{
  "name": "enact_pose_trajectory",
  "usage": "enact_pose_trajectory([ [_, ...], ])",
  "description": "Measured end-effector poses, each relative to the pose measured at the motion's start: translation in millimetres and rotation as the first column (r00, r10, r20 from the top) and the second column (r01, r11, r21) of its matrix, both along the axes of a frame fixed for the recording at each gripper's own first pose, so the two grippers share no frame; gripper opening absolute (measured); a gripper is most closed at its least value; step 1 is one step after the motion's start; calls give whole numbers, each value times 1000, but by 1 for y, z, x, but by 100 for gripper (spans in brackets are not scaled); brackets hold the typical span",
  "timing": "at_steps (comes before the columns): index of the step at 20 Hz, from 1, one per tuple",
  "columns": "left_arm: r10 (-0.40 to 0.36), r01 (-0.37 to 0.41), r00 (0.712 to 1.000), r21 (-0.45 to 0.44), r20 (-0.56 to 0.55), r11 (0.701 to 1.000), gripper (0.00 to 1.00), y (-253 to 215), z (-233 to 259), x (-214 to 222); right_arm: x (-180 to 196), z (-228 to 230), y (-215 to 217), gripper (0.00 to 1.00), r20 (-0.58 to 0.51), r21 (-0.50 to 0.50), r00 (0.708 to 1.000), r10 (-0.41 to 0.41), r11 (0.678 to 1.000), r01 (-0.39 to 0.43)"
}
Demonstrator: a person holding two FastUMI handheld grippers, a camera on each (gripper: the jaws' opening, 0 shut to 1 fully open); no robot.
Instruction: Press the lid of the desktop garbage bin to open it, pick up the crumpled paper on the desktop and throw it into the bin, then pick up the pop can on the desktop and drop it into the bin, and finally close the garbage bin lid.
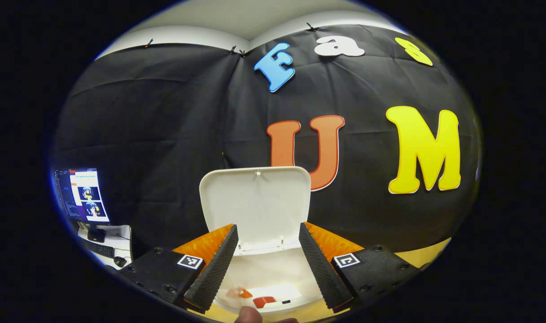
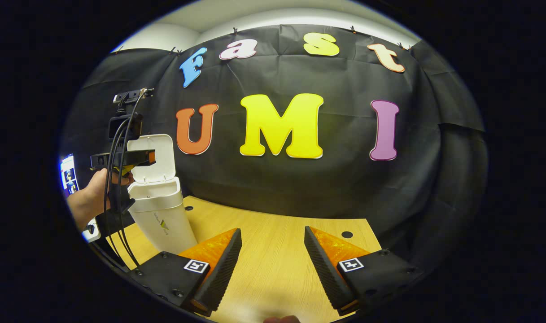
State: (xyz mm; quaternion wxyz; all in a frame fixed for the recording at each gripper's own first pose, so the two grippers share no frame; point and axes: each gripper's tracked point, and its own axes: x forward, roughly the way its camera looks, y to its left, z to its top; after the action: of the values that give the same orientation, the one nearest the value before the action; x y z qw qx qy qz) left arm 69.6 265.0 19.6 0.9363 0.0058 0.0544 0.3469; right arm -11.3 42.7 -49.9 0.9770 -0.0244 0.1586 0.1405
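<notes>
While the bin (image 1: 264,273) stands open with its lid (image 1: 255,204) upright, the left gripper (image 1: 267,264) hangs just above the mouth, fingers spread and holding nothing. Inside, toward six o'clock in the left gripper view, lie orange and red bits; what they are I cannot tell. In the right gripper view the bin (image 2: 158,211) sits at nine o'clock on the wooden table (image 2: 273,260), and the right gripper (image 2: 273,264) hovers spread and empty.

A: What colour is the bin (image 2: 158,211)?
B: White, like its raised lid (image 1: 255,204); something orange (image 1: 264,301) lies inside.
A: And the bench (image 2: 273,242)?
B: Pale wood grain, black cloth wall (image 2: 299,184) behind.
</notes>
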Motion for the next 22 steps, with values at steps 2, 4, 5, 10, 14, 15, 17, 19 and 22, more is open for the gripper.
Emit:
enact_pose_trajectory([
  [2,14,-15,999,22,38,1000,90,3,27,7,1,7,-9,89,14,-3,1000,-4,1000,4],
  [4,44,-47,998,57,45,997,90,13,52,12,3,13,-17,89,23,5,1000,-13,1000,13],
  [5,62,-66,997,79,49,995,90,19,63,14,3,15,-20,89,24,8,1000,-18,1000,18],
  [10,108,-110,993,32,51,993,89,46,80,33,7,35,-35,89,37,21,998,-45,999,44],
  [14,126,-126,992,4,11,992,89,74,84,55,11,44,-39,89,25,50,997,-70,996,68],
  [15,134,-134,991,6,-2,991,89,82,84,61,12,45,-37,89,20,53,997,-69,996,68],
  [17,151,-151,987,6,-47,989,89,93,79,71,15,48,-34,89,20,54,997,-69,996,67],
  [19,150,-150,985,10,-84,989,90,95,72,82,18,50,-32,89,16,69,997,-76,995,75],
  [22,144,-147,983,-18,-114,989,89,102,55,88,22,53,-29,89,18,75,996,-82,994,80],
])
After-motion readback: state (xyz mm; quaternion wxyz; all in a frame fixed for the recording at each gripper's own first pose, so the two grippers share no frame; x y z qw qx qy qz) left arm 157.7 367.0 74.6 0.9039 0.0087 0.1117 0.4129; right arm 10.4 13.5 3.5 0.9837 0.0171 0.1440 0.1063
